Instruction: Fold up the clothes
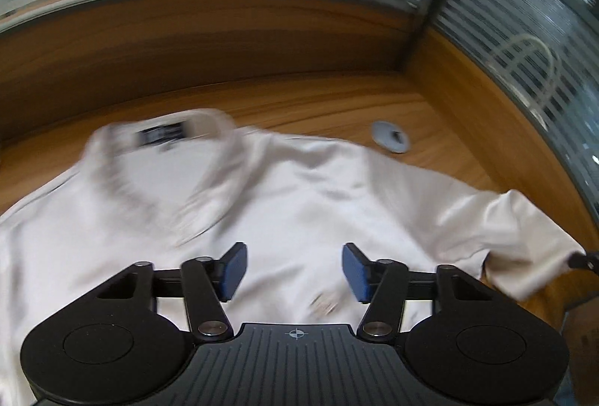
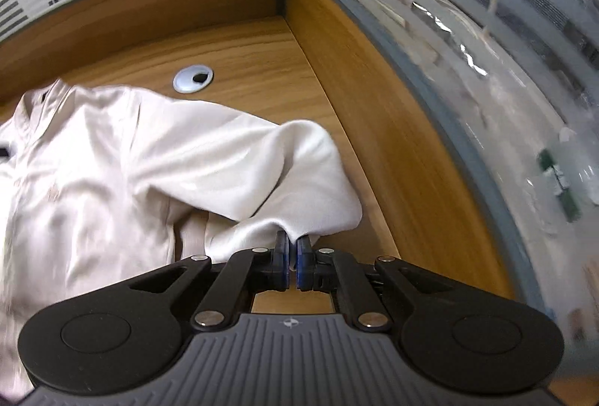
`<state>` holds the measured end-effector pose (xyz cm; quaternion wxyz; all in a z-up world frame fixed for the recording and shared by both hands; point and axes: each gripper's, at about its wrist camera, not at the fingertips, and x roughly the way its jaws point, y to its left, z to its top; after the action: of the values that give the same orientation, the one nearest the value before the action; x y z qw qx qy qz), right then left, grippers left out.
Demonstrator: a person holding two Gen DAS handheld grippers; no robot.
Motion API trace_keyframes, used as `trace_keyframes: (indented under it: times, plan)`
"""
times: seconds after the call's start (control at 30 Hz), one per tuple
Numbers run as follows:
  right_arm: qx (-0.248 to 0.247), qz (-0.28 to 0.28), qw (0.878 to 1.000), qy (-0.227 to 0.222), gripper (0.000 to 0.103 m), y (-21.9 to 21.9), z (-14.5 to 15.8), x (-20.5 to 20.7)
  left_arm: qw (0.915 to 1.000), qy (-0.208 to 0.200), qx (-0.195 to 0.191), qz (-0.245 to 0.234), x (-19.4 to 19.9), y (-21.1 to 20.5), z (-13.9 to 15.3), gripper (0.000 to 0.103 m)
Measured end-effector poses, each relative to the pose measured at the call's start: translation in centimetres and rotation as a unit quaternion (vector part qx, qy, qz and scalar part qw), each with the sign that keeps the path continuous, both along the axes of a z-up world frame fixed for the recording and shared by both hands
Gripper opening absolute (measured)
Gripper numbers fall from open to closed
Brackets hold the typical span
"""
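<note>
1. We are looking at a pale cream short-sleeved polo shirt lying spread on a wooden desk top, its collar with a dark label pointing toward the back panel.
2. We are holding the left gripper above the shirt's chest, its jaws standing partly apart with a clear gap between the blue pads.
3. Nothing is sitting between those pads; whether their tips are touching the cloth beneath we cannot tell, as this view is blurred.
4. We are seeing the right gripper with its jaws brought together, only a thin slit showing between the blue pads.
5. The right gripper is pinching the edge of the shirt's sleeve, and the sleeve cloth is rising in a hump away from the fingertips.
6. In the left wrist view the same sleeve is stretching out to the right, where a dark gripper tip is showing at its end.
7. A round grey cable grommet is sitting in the desk just beyond the shirt's shoulder, apart from the cloth.
8. Striped frosted glass partitions are standing above the wooden panels that are meeting in the corner behind the desk.
</note>
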<state>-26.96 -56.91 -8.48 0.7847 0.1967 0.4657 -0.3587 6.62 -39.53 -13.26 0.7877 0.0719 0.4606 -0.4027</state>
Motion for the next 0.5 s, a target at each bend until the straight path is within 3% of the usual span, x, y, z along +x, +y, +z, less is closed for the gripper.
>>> trace_keyframes:
  times: [0.27,0.5]
  plan:
    - [-0.002,0.025,0.998,0.063,0.004,1.9,2.4,-4.9,0.9982,0.017,0.01,-0.057,1.9,-8.5,-3.6,0.043]
    - [-0.033,0.049,0.995,0.074,0.004,1.4,5.2,-7.2,0.9989,0.016,0.028,-0.034,2.4,-11.2,-4.3,0.043]
